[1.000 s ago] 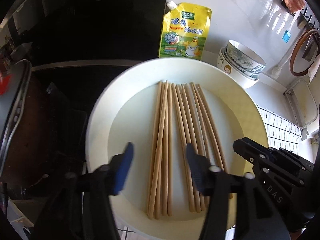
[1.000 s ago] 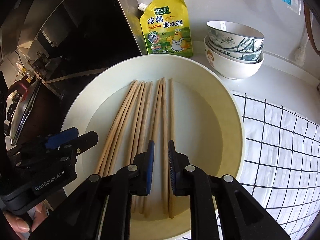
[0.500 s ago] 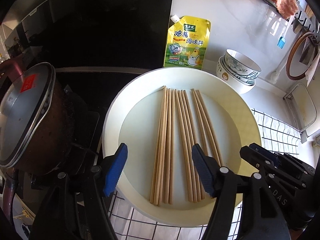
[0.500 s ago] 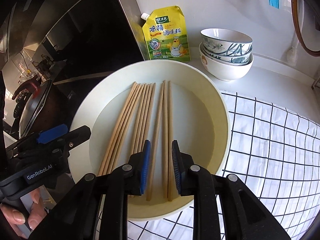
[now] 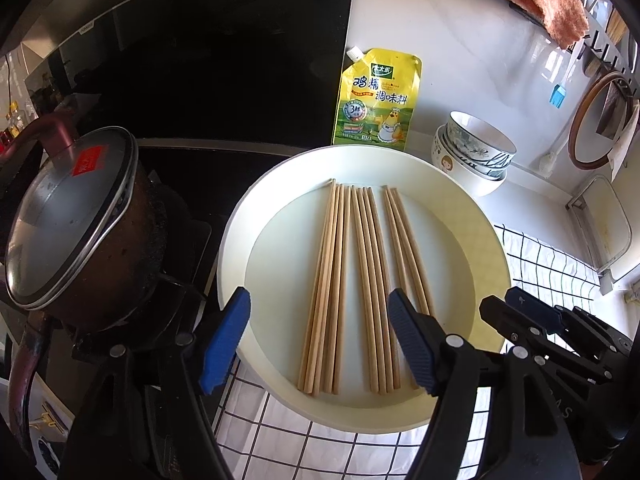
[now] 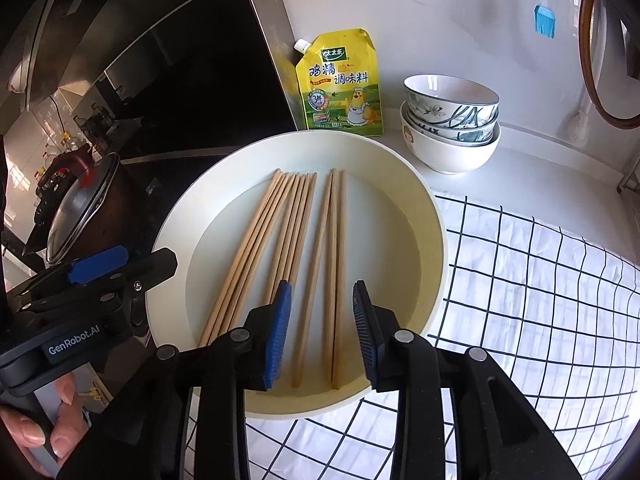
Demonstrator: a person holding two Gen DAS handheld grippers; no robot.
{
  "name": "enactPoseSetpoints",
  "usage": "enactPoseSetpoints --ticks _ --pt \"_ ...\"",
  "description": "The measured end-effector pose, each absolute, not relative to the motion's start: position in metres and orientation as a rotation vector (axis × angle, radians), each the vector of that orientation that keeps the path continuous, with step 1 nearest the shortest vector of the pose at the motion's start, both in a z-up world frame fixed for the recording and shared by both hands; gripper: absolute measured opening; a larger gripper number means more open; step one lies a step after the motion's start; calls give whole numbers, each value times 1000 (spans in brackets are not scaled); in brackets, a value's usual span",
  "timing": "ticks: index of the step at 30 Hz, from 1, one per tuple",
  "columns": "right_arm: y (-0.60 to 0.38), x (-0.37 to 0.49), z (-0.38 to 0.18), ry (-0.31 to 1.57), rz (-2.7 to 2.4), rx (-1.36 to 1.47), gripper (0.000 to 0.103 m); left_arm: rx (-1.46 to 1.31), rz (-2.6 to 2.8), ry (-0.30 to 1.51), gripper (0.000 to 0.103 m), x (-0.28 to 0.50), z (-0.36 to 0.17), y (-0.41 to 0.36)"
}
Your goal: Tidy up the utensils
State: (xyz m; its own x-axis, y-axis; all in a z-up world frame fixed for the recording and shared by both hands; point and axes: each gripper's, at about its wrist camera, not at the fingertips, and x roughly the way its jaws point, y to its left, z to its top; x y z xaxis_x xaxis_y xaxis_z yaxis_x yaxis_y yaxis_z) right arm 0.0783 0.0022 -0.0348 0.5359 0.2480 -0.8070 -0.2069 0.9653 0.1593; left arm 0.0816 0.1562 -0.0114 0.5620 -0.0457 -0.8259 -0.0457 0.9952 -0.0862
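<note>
Our right gripper [image 6: 322, 334] is spread, the left gripper [image 5: 318, 344] spread wider; both empty. The chopsticks [image 6: 334, 264] lie in the basin [image 6: 434, 216], pointing toward twelve o'clock; the right is nearer.

You can read the yellow seasoning pouch [image 6: 340, 84] standing at the back edge of the desk: a green badge reads "太太乐", with "鸡精调味料" in large characters below and a round badge bearing a "3". The fine print on it is too small to read. On the left gripper [image 6: 72, 344] body, white lettering says "GenRobot.AI". The red sticker on the pot lid [image 5: 68, 216] is illegible.
</note>
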Motion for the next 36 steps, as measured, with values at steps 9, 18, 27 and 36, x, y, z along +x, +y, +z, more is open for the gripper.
enactPoseSetpoints --ticks 9,18,27,36 --pt "-4 73 -31 958 252 52 44 -100 14 955 79 73 -4 157" --pt "-9 68 -33 971 231 57 47 -86 21 925 90 67 7 155" --pt "-12 63 -32 968 238 57 49 -74 23 937 96 65 10 152" --pt "-13 60 -30 964 238 59 52 -62 41 956 96 64 9 151"
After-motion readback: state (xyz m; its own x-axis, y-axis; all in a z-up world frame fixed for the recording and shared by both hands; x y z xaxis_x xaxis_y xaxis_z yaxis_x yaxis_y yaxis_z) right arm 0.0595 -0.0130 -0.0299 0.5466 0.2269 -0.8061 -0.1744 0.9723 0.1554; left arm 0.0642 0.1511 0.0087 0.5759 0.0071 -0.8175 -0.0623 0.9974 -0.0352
